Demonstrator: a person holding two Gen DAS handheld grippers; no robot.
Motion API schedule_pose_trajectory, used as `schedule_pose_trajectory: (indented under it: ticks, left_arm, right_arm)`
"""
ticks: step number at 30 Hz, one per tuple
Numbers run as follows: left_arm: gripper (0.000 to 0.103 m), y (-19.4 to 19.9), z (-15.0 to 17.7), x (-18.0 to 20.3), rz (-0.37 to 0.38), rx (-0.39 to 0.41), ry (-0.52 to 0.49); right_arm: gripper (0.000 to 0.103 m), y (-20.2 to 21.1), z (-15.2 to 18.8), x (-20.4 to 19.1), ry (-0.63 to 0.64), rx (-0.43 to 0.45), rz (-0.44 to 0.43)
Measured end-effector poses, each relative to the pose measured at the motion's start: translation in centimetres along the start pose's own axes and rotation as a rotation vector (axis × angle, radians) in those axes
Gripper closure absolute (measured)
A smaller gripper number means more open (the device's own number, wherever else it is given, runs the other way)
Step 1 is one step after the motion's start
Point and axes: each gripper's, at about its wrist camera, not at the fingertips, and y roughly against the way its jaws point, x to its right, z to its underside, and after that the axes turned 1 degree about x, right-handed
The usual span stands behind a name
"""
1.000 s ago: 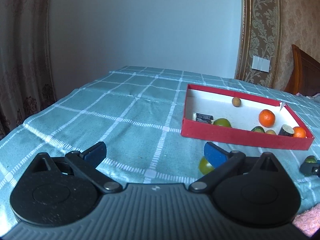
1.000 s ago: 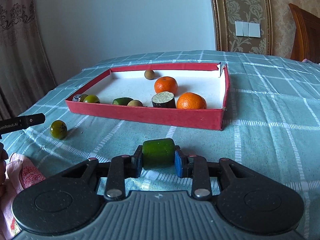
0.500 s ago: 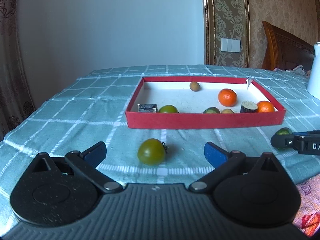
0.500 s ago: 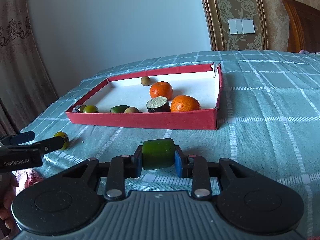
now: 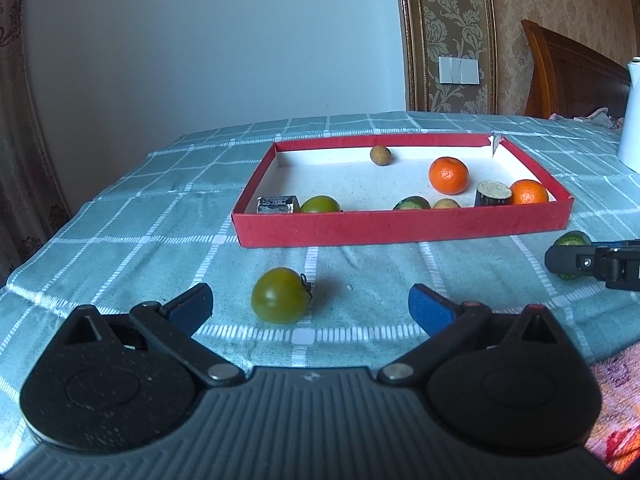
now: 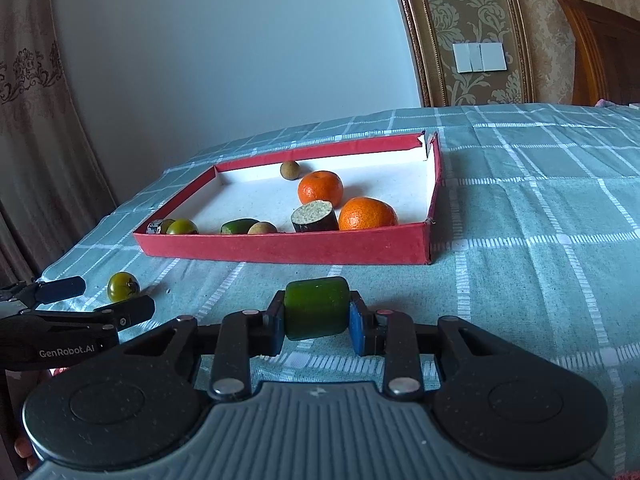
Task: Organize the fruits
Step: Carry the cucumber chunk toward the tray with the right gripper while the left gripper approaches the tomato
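Teal checked cloth covers the table (image 5: 120, 240), where a red cardboard tray (image 5: 400, 228) already holding oranges and other pieces is set toward the far edge. Short of the tray's near wall, the left gripper (image 5: 310, 308) is held wide open around nothing, a green tomato (image 5: 280, 295) lying just ahead between its fingers. A green cylinder piece (image 6: 316, 308) is clamped in the right gripper (image 6: 316, 322) over the cloth. If nudged by one finger first, the round tomato could be rolled away toward the near edge.
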Motion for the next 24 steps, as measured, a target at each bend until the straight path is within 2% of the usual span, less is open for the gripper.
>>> schedule_pose_trajectory:
  ticks: [4, 8, 24]
  left_arm:
    - [0.000, -0.9, 0.0, 0.2, 0.003, -0.068, -0.009]
    - [0.000, -1.6, 0.1, -0.5, 0.028, -0.121, 0.029]
    - [0.000, -1.4, 0.2, -2.2, 0.087, -0.102, 0.129]
  right_arm:
    - [0.073, 0.2, 0.0, 0.1, -0.003, 0.010, -0.001]
    - [0.073, 0.4, 0.0, 0.0, -0.001, 0.022, 0.005]
    - [0.073, 0.5, -0.1, -0.9, 0.048, 0.038, 0.050]
